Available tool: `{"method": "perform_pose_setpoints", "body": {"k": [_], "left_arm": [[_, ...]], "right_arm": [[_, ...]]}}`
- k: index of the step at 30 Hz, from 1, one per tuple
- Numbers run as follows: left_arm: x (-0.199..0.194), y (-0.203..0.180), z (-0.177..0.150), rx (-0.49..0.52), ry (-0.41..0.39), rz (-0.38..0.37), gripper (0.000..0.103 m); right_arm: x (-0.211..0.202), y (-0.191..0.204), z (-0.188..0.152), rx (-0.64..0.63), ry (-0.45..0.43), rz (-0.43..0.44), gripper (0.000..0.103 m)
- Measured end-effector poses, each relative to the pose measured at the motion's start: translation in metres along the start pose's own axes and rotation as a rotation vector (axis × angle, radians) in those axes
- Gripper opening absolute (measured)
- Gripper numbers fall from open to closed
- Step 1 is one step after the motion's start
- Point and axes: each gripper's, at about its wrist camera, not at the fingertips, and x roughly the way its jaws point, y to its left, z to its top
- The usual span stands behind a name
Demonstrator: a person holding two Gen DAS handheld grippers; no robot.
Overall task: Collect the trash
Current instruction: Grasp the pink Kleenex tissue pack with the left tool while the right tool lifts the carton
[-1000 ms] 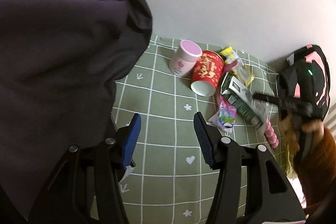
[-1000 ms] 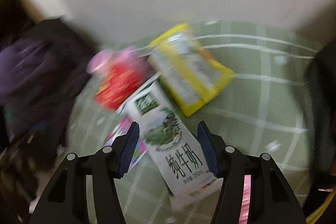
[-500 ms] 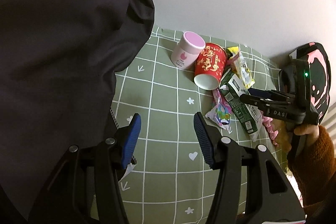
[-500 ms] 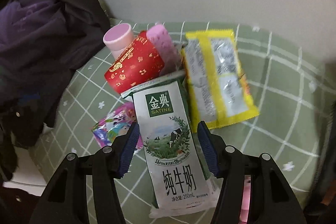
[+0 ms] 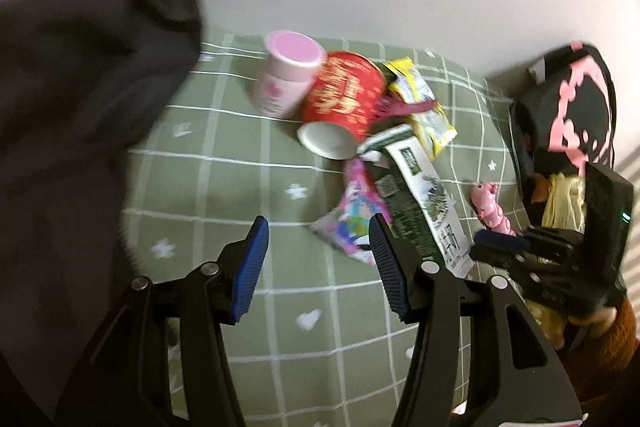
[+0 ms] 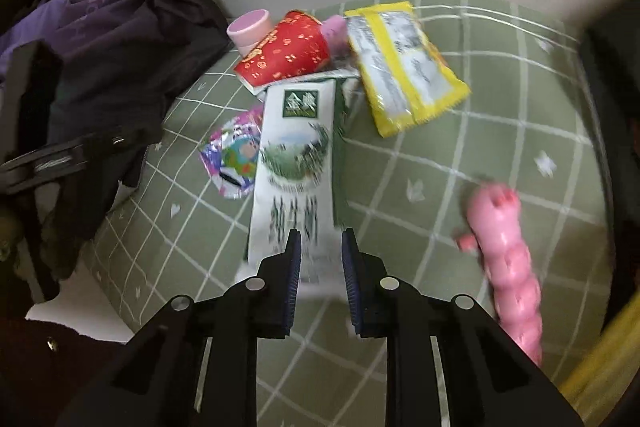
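Left wrist view: the left hand-held gripper [image 5: 318, 259] has come closer to the litter than a second ago, and the picture is now smeared. Its jaws stand apart as before, with nothing between them, over the green checked cloth [image 5: 224, 179]. Beyond them lie a pink-lidded jar [image 5: 286, 73], a red paper cup [image 5: 342, 105] on its side, a yellow wrapper [image 5: 420, 107], a colourful foil wrapper [image 5: 354, 215] and the milk carton [image 5: 420, 193]. A dark jacket [image 5: 80, 87] fills the left. At the right, a person's hand [image 5: 592, 319] holds the right hand-held gripper [image 5: 496, 247] at the near end of the carton, which half a second ago it straddled further along. A pink toy [image 5: 492, 207] lies just right of the carton.

Right wrist view: the right hand-held gripper [image 6: 320, 259] has drawn its jaws in from wide apart and is closing; the milk carton's [image 6: 296, 155] near end sits between the pads, though blur hides whether they press on it. The carton lies flat, pointing away, its far end by the red paper cup [image 6: 286, 53]. The yellow wrapper [image 6: 404, 67] is to the far right, the colourful foil wrapper [image 6: 236, 151] to the left, the pink toy [image 6: 508, 251] near right, the dark jacket [image 6: 120, 59] at left.
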Motion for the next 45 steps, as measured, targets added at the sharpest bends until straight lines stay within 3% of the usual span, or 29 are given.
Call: {"method": "perform_pose_setpoints", "body": {"k": [3, 5, 6, 8, 9, 12, 15, 24, 32, 35, 40, 45], "left_arm": [[0.025, -0.017, 0.006, 0.061, 0.023, 0.016, 0.050], [0.039, -0.026, 0.010, 0.099, 0.041, 0.037, 0.050], [0.048, -0.030, 0.012, 0.116, 0.056, 0.047, 0.046], [0.059, -0.035, 0.015, 0.140, 0.093, 0.057, 0.030], [0.062, -0.036, 0.015, 0.146, 0.105, 0.063, 0.015], [0.054, -0.037, 0.013, 0.140, 0.107, 0.039, 0.009], [0.038, -0.033, 0.006, 0.132, 0.097, 0.036, 0.008], [0.003, 0.014, -0.016, 0.000, 0.088, 0.103, 0.008], [-0.024, 0.034, -0.027, -0.091, 0.049, 0.105, 0.024], [-0.031, 0.039, -0.030, -0.118, 0.038, 0.107, 0.026], [-0.036, 0.045, -0.034, -0.137, 0.033, 0.114, 0.028], [-0.036, 0.045, -0.035, -0.133, 0.032, 0.125, 0.028]], "right_arm": [[-0.011, 0.000, -0.008, 0.032, -0.055, 0.007, 0.021], [-0.023, -0.003, -0.014, 0.041, -0.090, 0.005, 0.031], [-0.028, -0.005, -0.016, 0.043, -0.108, 0.002, 0.037], [-0.036, -0.009, -0.019, 0.051, -0.135, 0.006, 0.037], [-0.039, -0.010, -0.021, 0.056, -0.143, 0.008, 0.038], [-0.044, -0.011, -0.020, 0.058, -0.168, 0.003, 0.040], [-0.037, -0.007, -0.014, 0.043, -0.164, 0.021, 0.045], [0.009, 0.033, 0.027, -0.088, -0.116, 0.053, 0.046], [0.042, 0.057, 0.051, -0.250, -0.047, -0.018, 0.049], [0.052, 0.052, 0.055, -0.250, -0.025, -0.037, 0.049], [0.058, 0.047, 0.063, -0.213, -0.004, 0.062, 0.050], [0.067, 0.056, 0.070, -0.242, 0.020, 0.039, 0.050]]}}
